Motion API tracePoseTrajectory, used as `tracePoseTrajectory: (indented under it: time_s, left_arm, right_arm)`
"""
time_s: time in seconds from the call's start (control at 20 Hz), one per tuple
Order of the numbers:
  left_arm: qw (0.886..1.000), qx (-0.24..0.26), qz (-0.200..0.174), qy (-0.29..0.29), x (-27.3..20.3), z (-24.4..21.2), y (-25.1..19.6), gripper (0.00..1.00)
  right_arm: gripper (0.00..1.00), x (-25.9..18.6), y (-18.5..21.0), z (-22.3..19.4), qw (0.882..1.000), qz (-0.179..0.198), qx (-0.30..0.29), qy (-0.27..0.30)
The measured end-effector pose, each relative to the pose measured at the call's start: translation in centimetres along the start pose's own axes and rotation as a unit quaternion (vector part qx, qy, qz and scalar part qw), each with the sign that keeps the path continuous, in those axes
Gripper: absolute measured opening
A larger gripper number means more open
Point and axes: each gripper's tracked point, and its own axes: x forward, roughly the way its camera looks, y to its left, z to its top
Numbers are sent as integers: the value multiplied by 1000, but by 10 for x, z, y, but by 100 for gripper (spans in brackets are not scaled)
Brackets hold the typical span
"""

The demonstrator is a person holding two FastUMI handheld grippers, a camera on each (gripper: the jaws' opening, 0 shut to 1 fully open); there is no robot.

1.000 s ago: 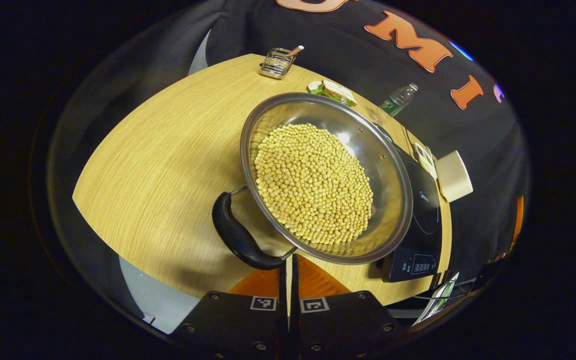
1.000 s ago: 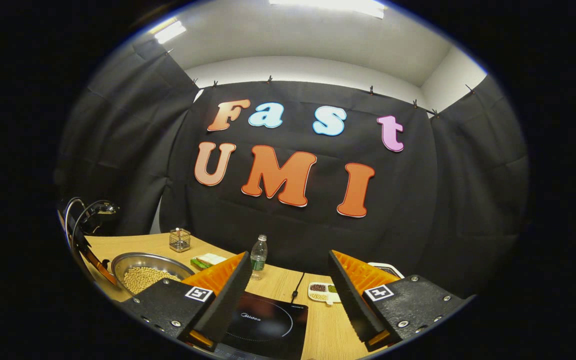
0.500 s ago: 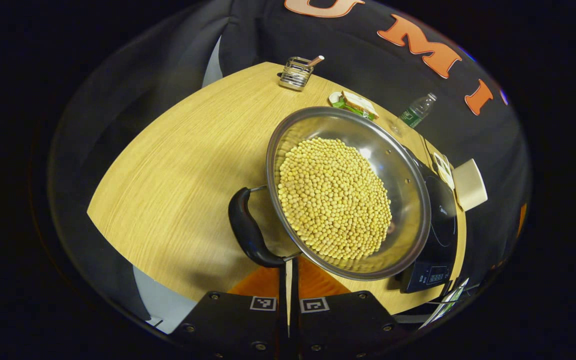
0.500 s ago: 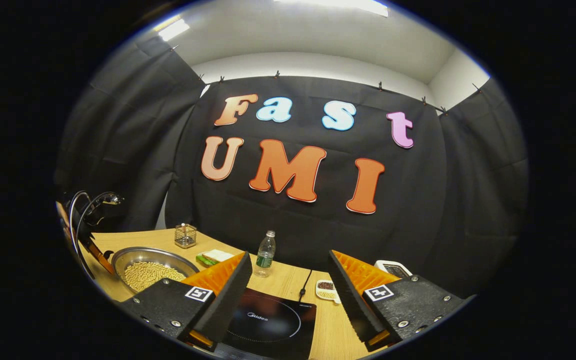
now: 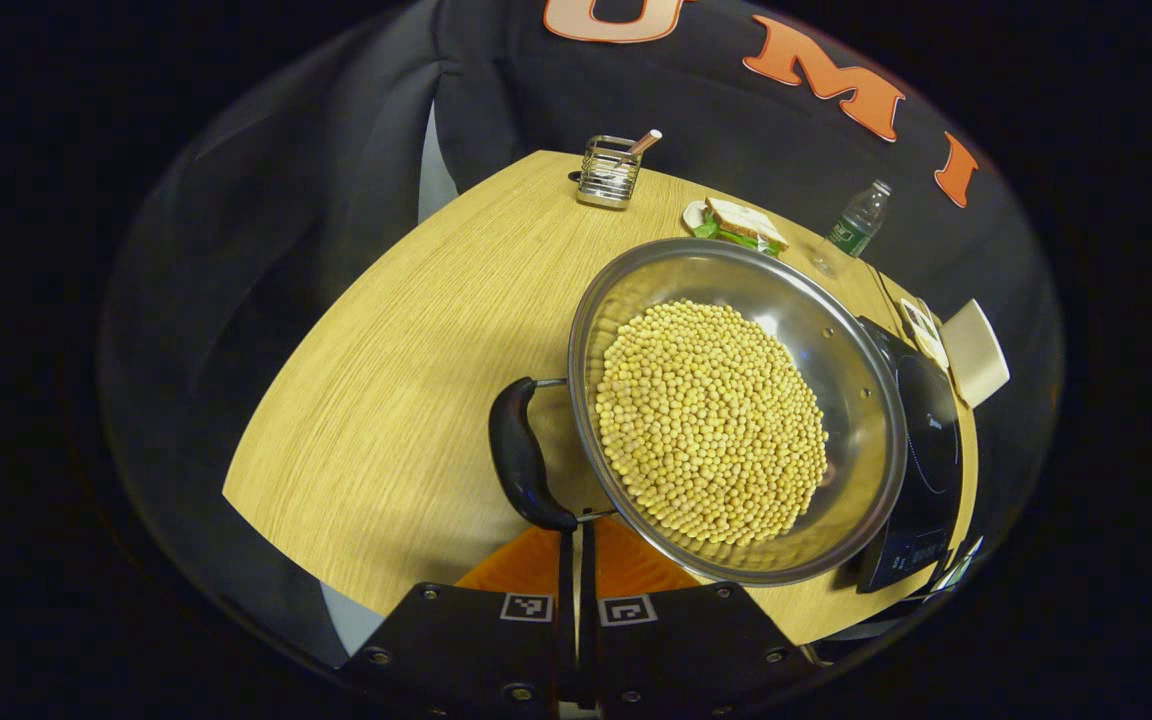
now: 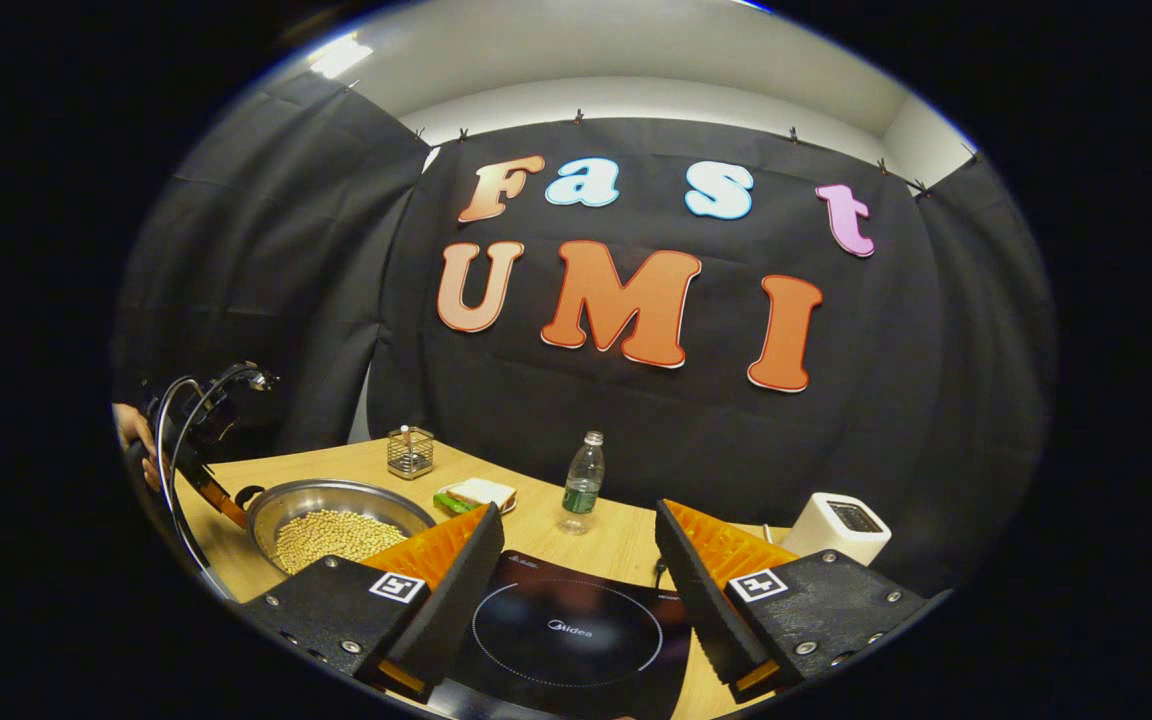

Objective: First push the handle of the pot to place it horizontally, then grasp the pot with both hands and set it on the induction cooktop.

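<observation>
Since a second ago the pot [image 5: 736,410] has swung in the left gripper view, its black handle [image 5: 521,455] turning from a slant toward a line straight across our closed left fingers [image 5: 576,560], while the right gripper view has tipped down so that more of the cooktop [image 6: 576,630] shows. We read this as the pushing step, close to done. The left gripper [image 5: 576,545] has its fingers pressed together with nothing between them, their tips against the near end of the handle. The right gripper [image 6: 576,600] stands wide open and empty above the cooktop, well apart from the pot. The pot sits on the surface [image 5: 386,350] just left of the cooktop, its far rim overlapping the cooktop's edge in the left gripper view. It is a broad steel pan heaped with dry beans [image 5: 711,420], so we judge it heavy, stiff and smooth-walled, and the loose beans will roll and spill if it tilts. The steel rim would be slippery; the moulded handle is the better hold on our left. We cannot see a matching handle on the cooktop side, so the right hold is uncertain. We should lift level and slowly.
</observation>
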Motion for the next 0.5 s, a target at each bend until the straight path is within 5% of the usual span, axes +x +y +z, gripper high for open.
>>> tracePoseTrajectory:
  time_s: [0.5]
  left_arm:
    - [997, 53, 35, -50, 10, 38, 32, 2]
  right_arm:
    - [95, 31, 38, -41, 996, 47, 24, 66]
